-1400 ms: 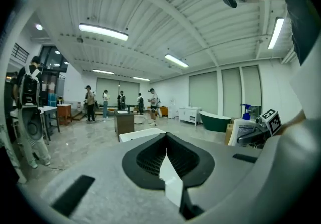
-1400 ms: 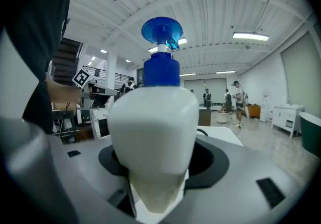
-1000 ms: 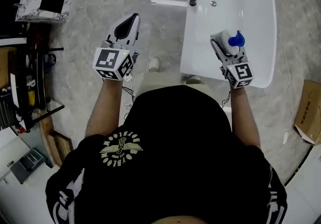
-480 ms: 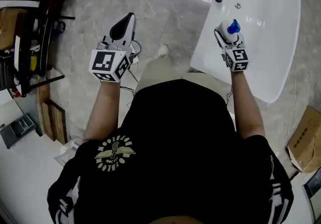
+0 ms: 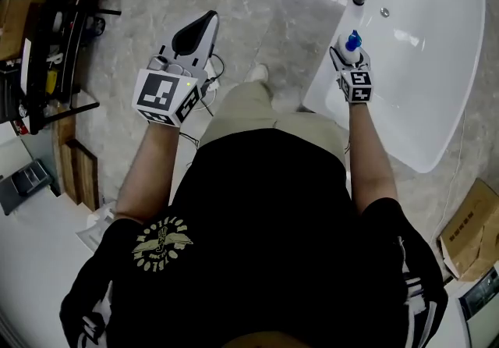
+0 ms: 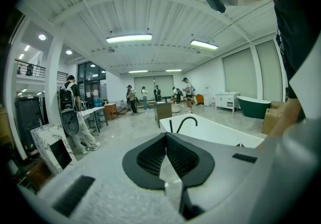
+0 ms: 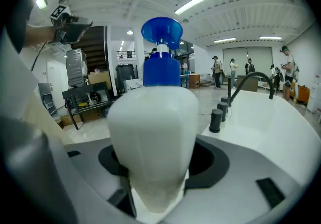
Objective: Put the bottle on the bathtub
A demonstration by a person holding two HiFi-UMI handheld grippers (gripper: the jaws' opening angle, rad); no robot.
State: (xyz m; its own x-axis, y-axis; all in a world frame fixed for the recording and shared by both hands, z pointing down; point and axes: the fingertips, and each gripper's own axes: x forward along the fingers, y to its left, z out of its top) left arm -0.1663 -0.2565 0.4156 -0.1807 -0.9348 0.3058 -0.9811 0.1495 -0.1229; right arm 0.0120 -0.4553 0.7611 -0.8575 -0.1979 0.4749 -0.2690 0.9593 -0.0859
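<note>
The right gripper (image 5: 348, 56) clamps the blue-capped bottle (image 5: 352, 43) over the bathtub (image 5: 425, 73) rim. The left gripper (image 5: 193, 34), at its 9 o'clock, is closed and empty. The bottle should probably go down upright onto flat rim before the jaws release.

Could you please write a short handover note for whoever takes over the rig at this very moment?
Right gripper: shut on the white bottle with the blue cap, held upright.
Left gripper: shut and empty, held over the floor, away from the tub.
Bottle: at the side rim of the white bathtub, close to the dark knobs. It does not look set down yet.
Done: bottle gripped and at the tub.
Left: lower it onto the rim, open the jaws, withdraw.
</note>
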